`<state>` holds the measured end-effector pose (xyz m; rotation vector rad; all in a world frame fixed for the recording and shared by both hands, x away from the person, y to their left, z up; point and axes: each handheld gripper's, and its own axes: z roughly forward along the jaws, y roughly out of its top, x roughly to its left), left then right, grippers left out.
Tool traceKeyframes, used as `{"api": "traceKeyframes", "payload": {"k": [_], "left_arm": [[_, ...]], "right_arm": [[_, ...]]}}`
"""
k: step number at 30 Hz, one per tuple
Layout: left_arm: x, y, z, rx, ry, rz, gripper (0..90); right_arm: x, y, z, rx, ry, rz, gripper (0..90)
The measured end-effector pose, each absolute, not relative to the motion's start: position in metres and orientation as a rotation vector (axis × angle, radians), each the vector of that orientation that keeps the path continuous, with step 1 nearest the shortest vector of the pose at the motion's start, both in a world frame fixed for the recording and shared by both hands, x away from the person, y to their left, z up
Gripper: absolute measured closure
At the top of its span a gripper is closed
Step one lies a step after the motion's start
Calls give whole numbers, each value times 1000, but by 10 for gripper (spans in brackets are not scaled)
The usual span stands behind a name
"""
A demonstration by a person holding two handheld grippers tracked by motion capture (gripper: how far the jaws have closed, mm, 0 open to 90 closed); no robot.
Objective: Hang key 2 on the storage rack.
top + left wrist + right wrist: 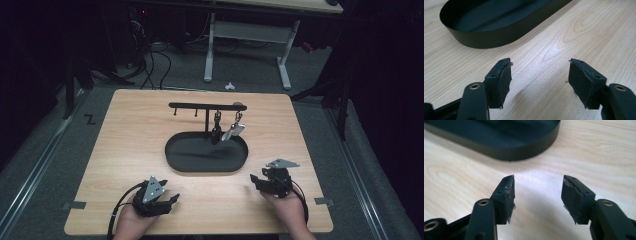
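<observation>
2 grippers, left (167, 201) and right (256, 181), rest jaws apart and empty at 7 and 5 o'clock of the black tray (176, 162), a starting stance; next, presumably, a reach toward the items (226, 131) hanging from the rack (200, 105) at 12 o'clock.

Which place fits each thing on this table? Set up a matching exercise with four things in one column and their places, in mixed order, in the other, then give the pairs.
Things:
1. black oval tray
2. silver item
3. left gripper
4. right gripper

Places:
A. hanging from the black rack over the tray
B. near the table's front edge, left of the tray
C. middle of the wooden table
D. near the table's front edge, right of the tray

Pairs: 1-C, 2-A, 3-B, 4-D
</observation>
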<state>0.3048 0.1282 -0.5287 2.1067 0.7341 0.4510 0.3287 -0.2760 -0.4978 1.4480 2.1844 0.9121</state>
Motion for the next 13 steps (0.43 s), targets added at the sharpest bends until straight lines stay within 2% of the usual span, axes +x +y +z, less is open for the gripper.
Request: {"api": "traceKeyframes", "payload": {"k": [3, 5, 6, 13], "left_arm": [[304, 127, -529, 2111, 733, 439, 351], [303, 125, -528, 2110, 729, 437, 351], [303, 123, -528, 2109, 722, 438, 351], [302, 118, -527, 2114, 712, 443, 346]], "right_arm": [[307, -283, -510, 1407, 2128, 956, 404], [289, -292, -522, 1428, 2050, 1005, 444], [287, -294, -522, 1442, 2080, 991, 403], [284, -302, -513, 1424, 2020, 1000, 397]]}}
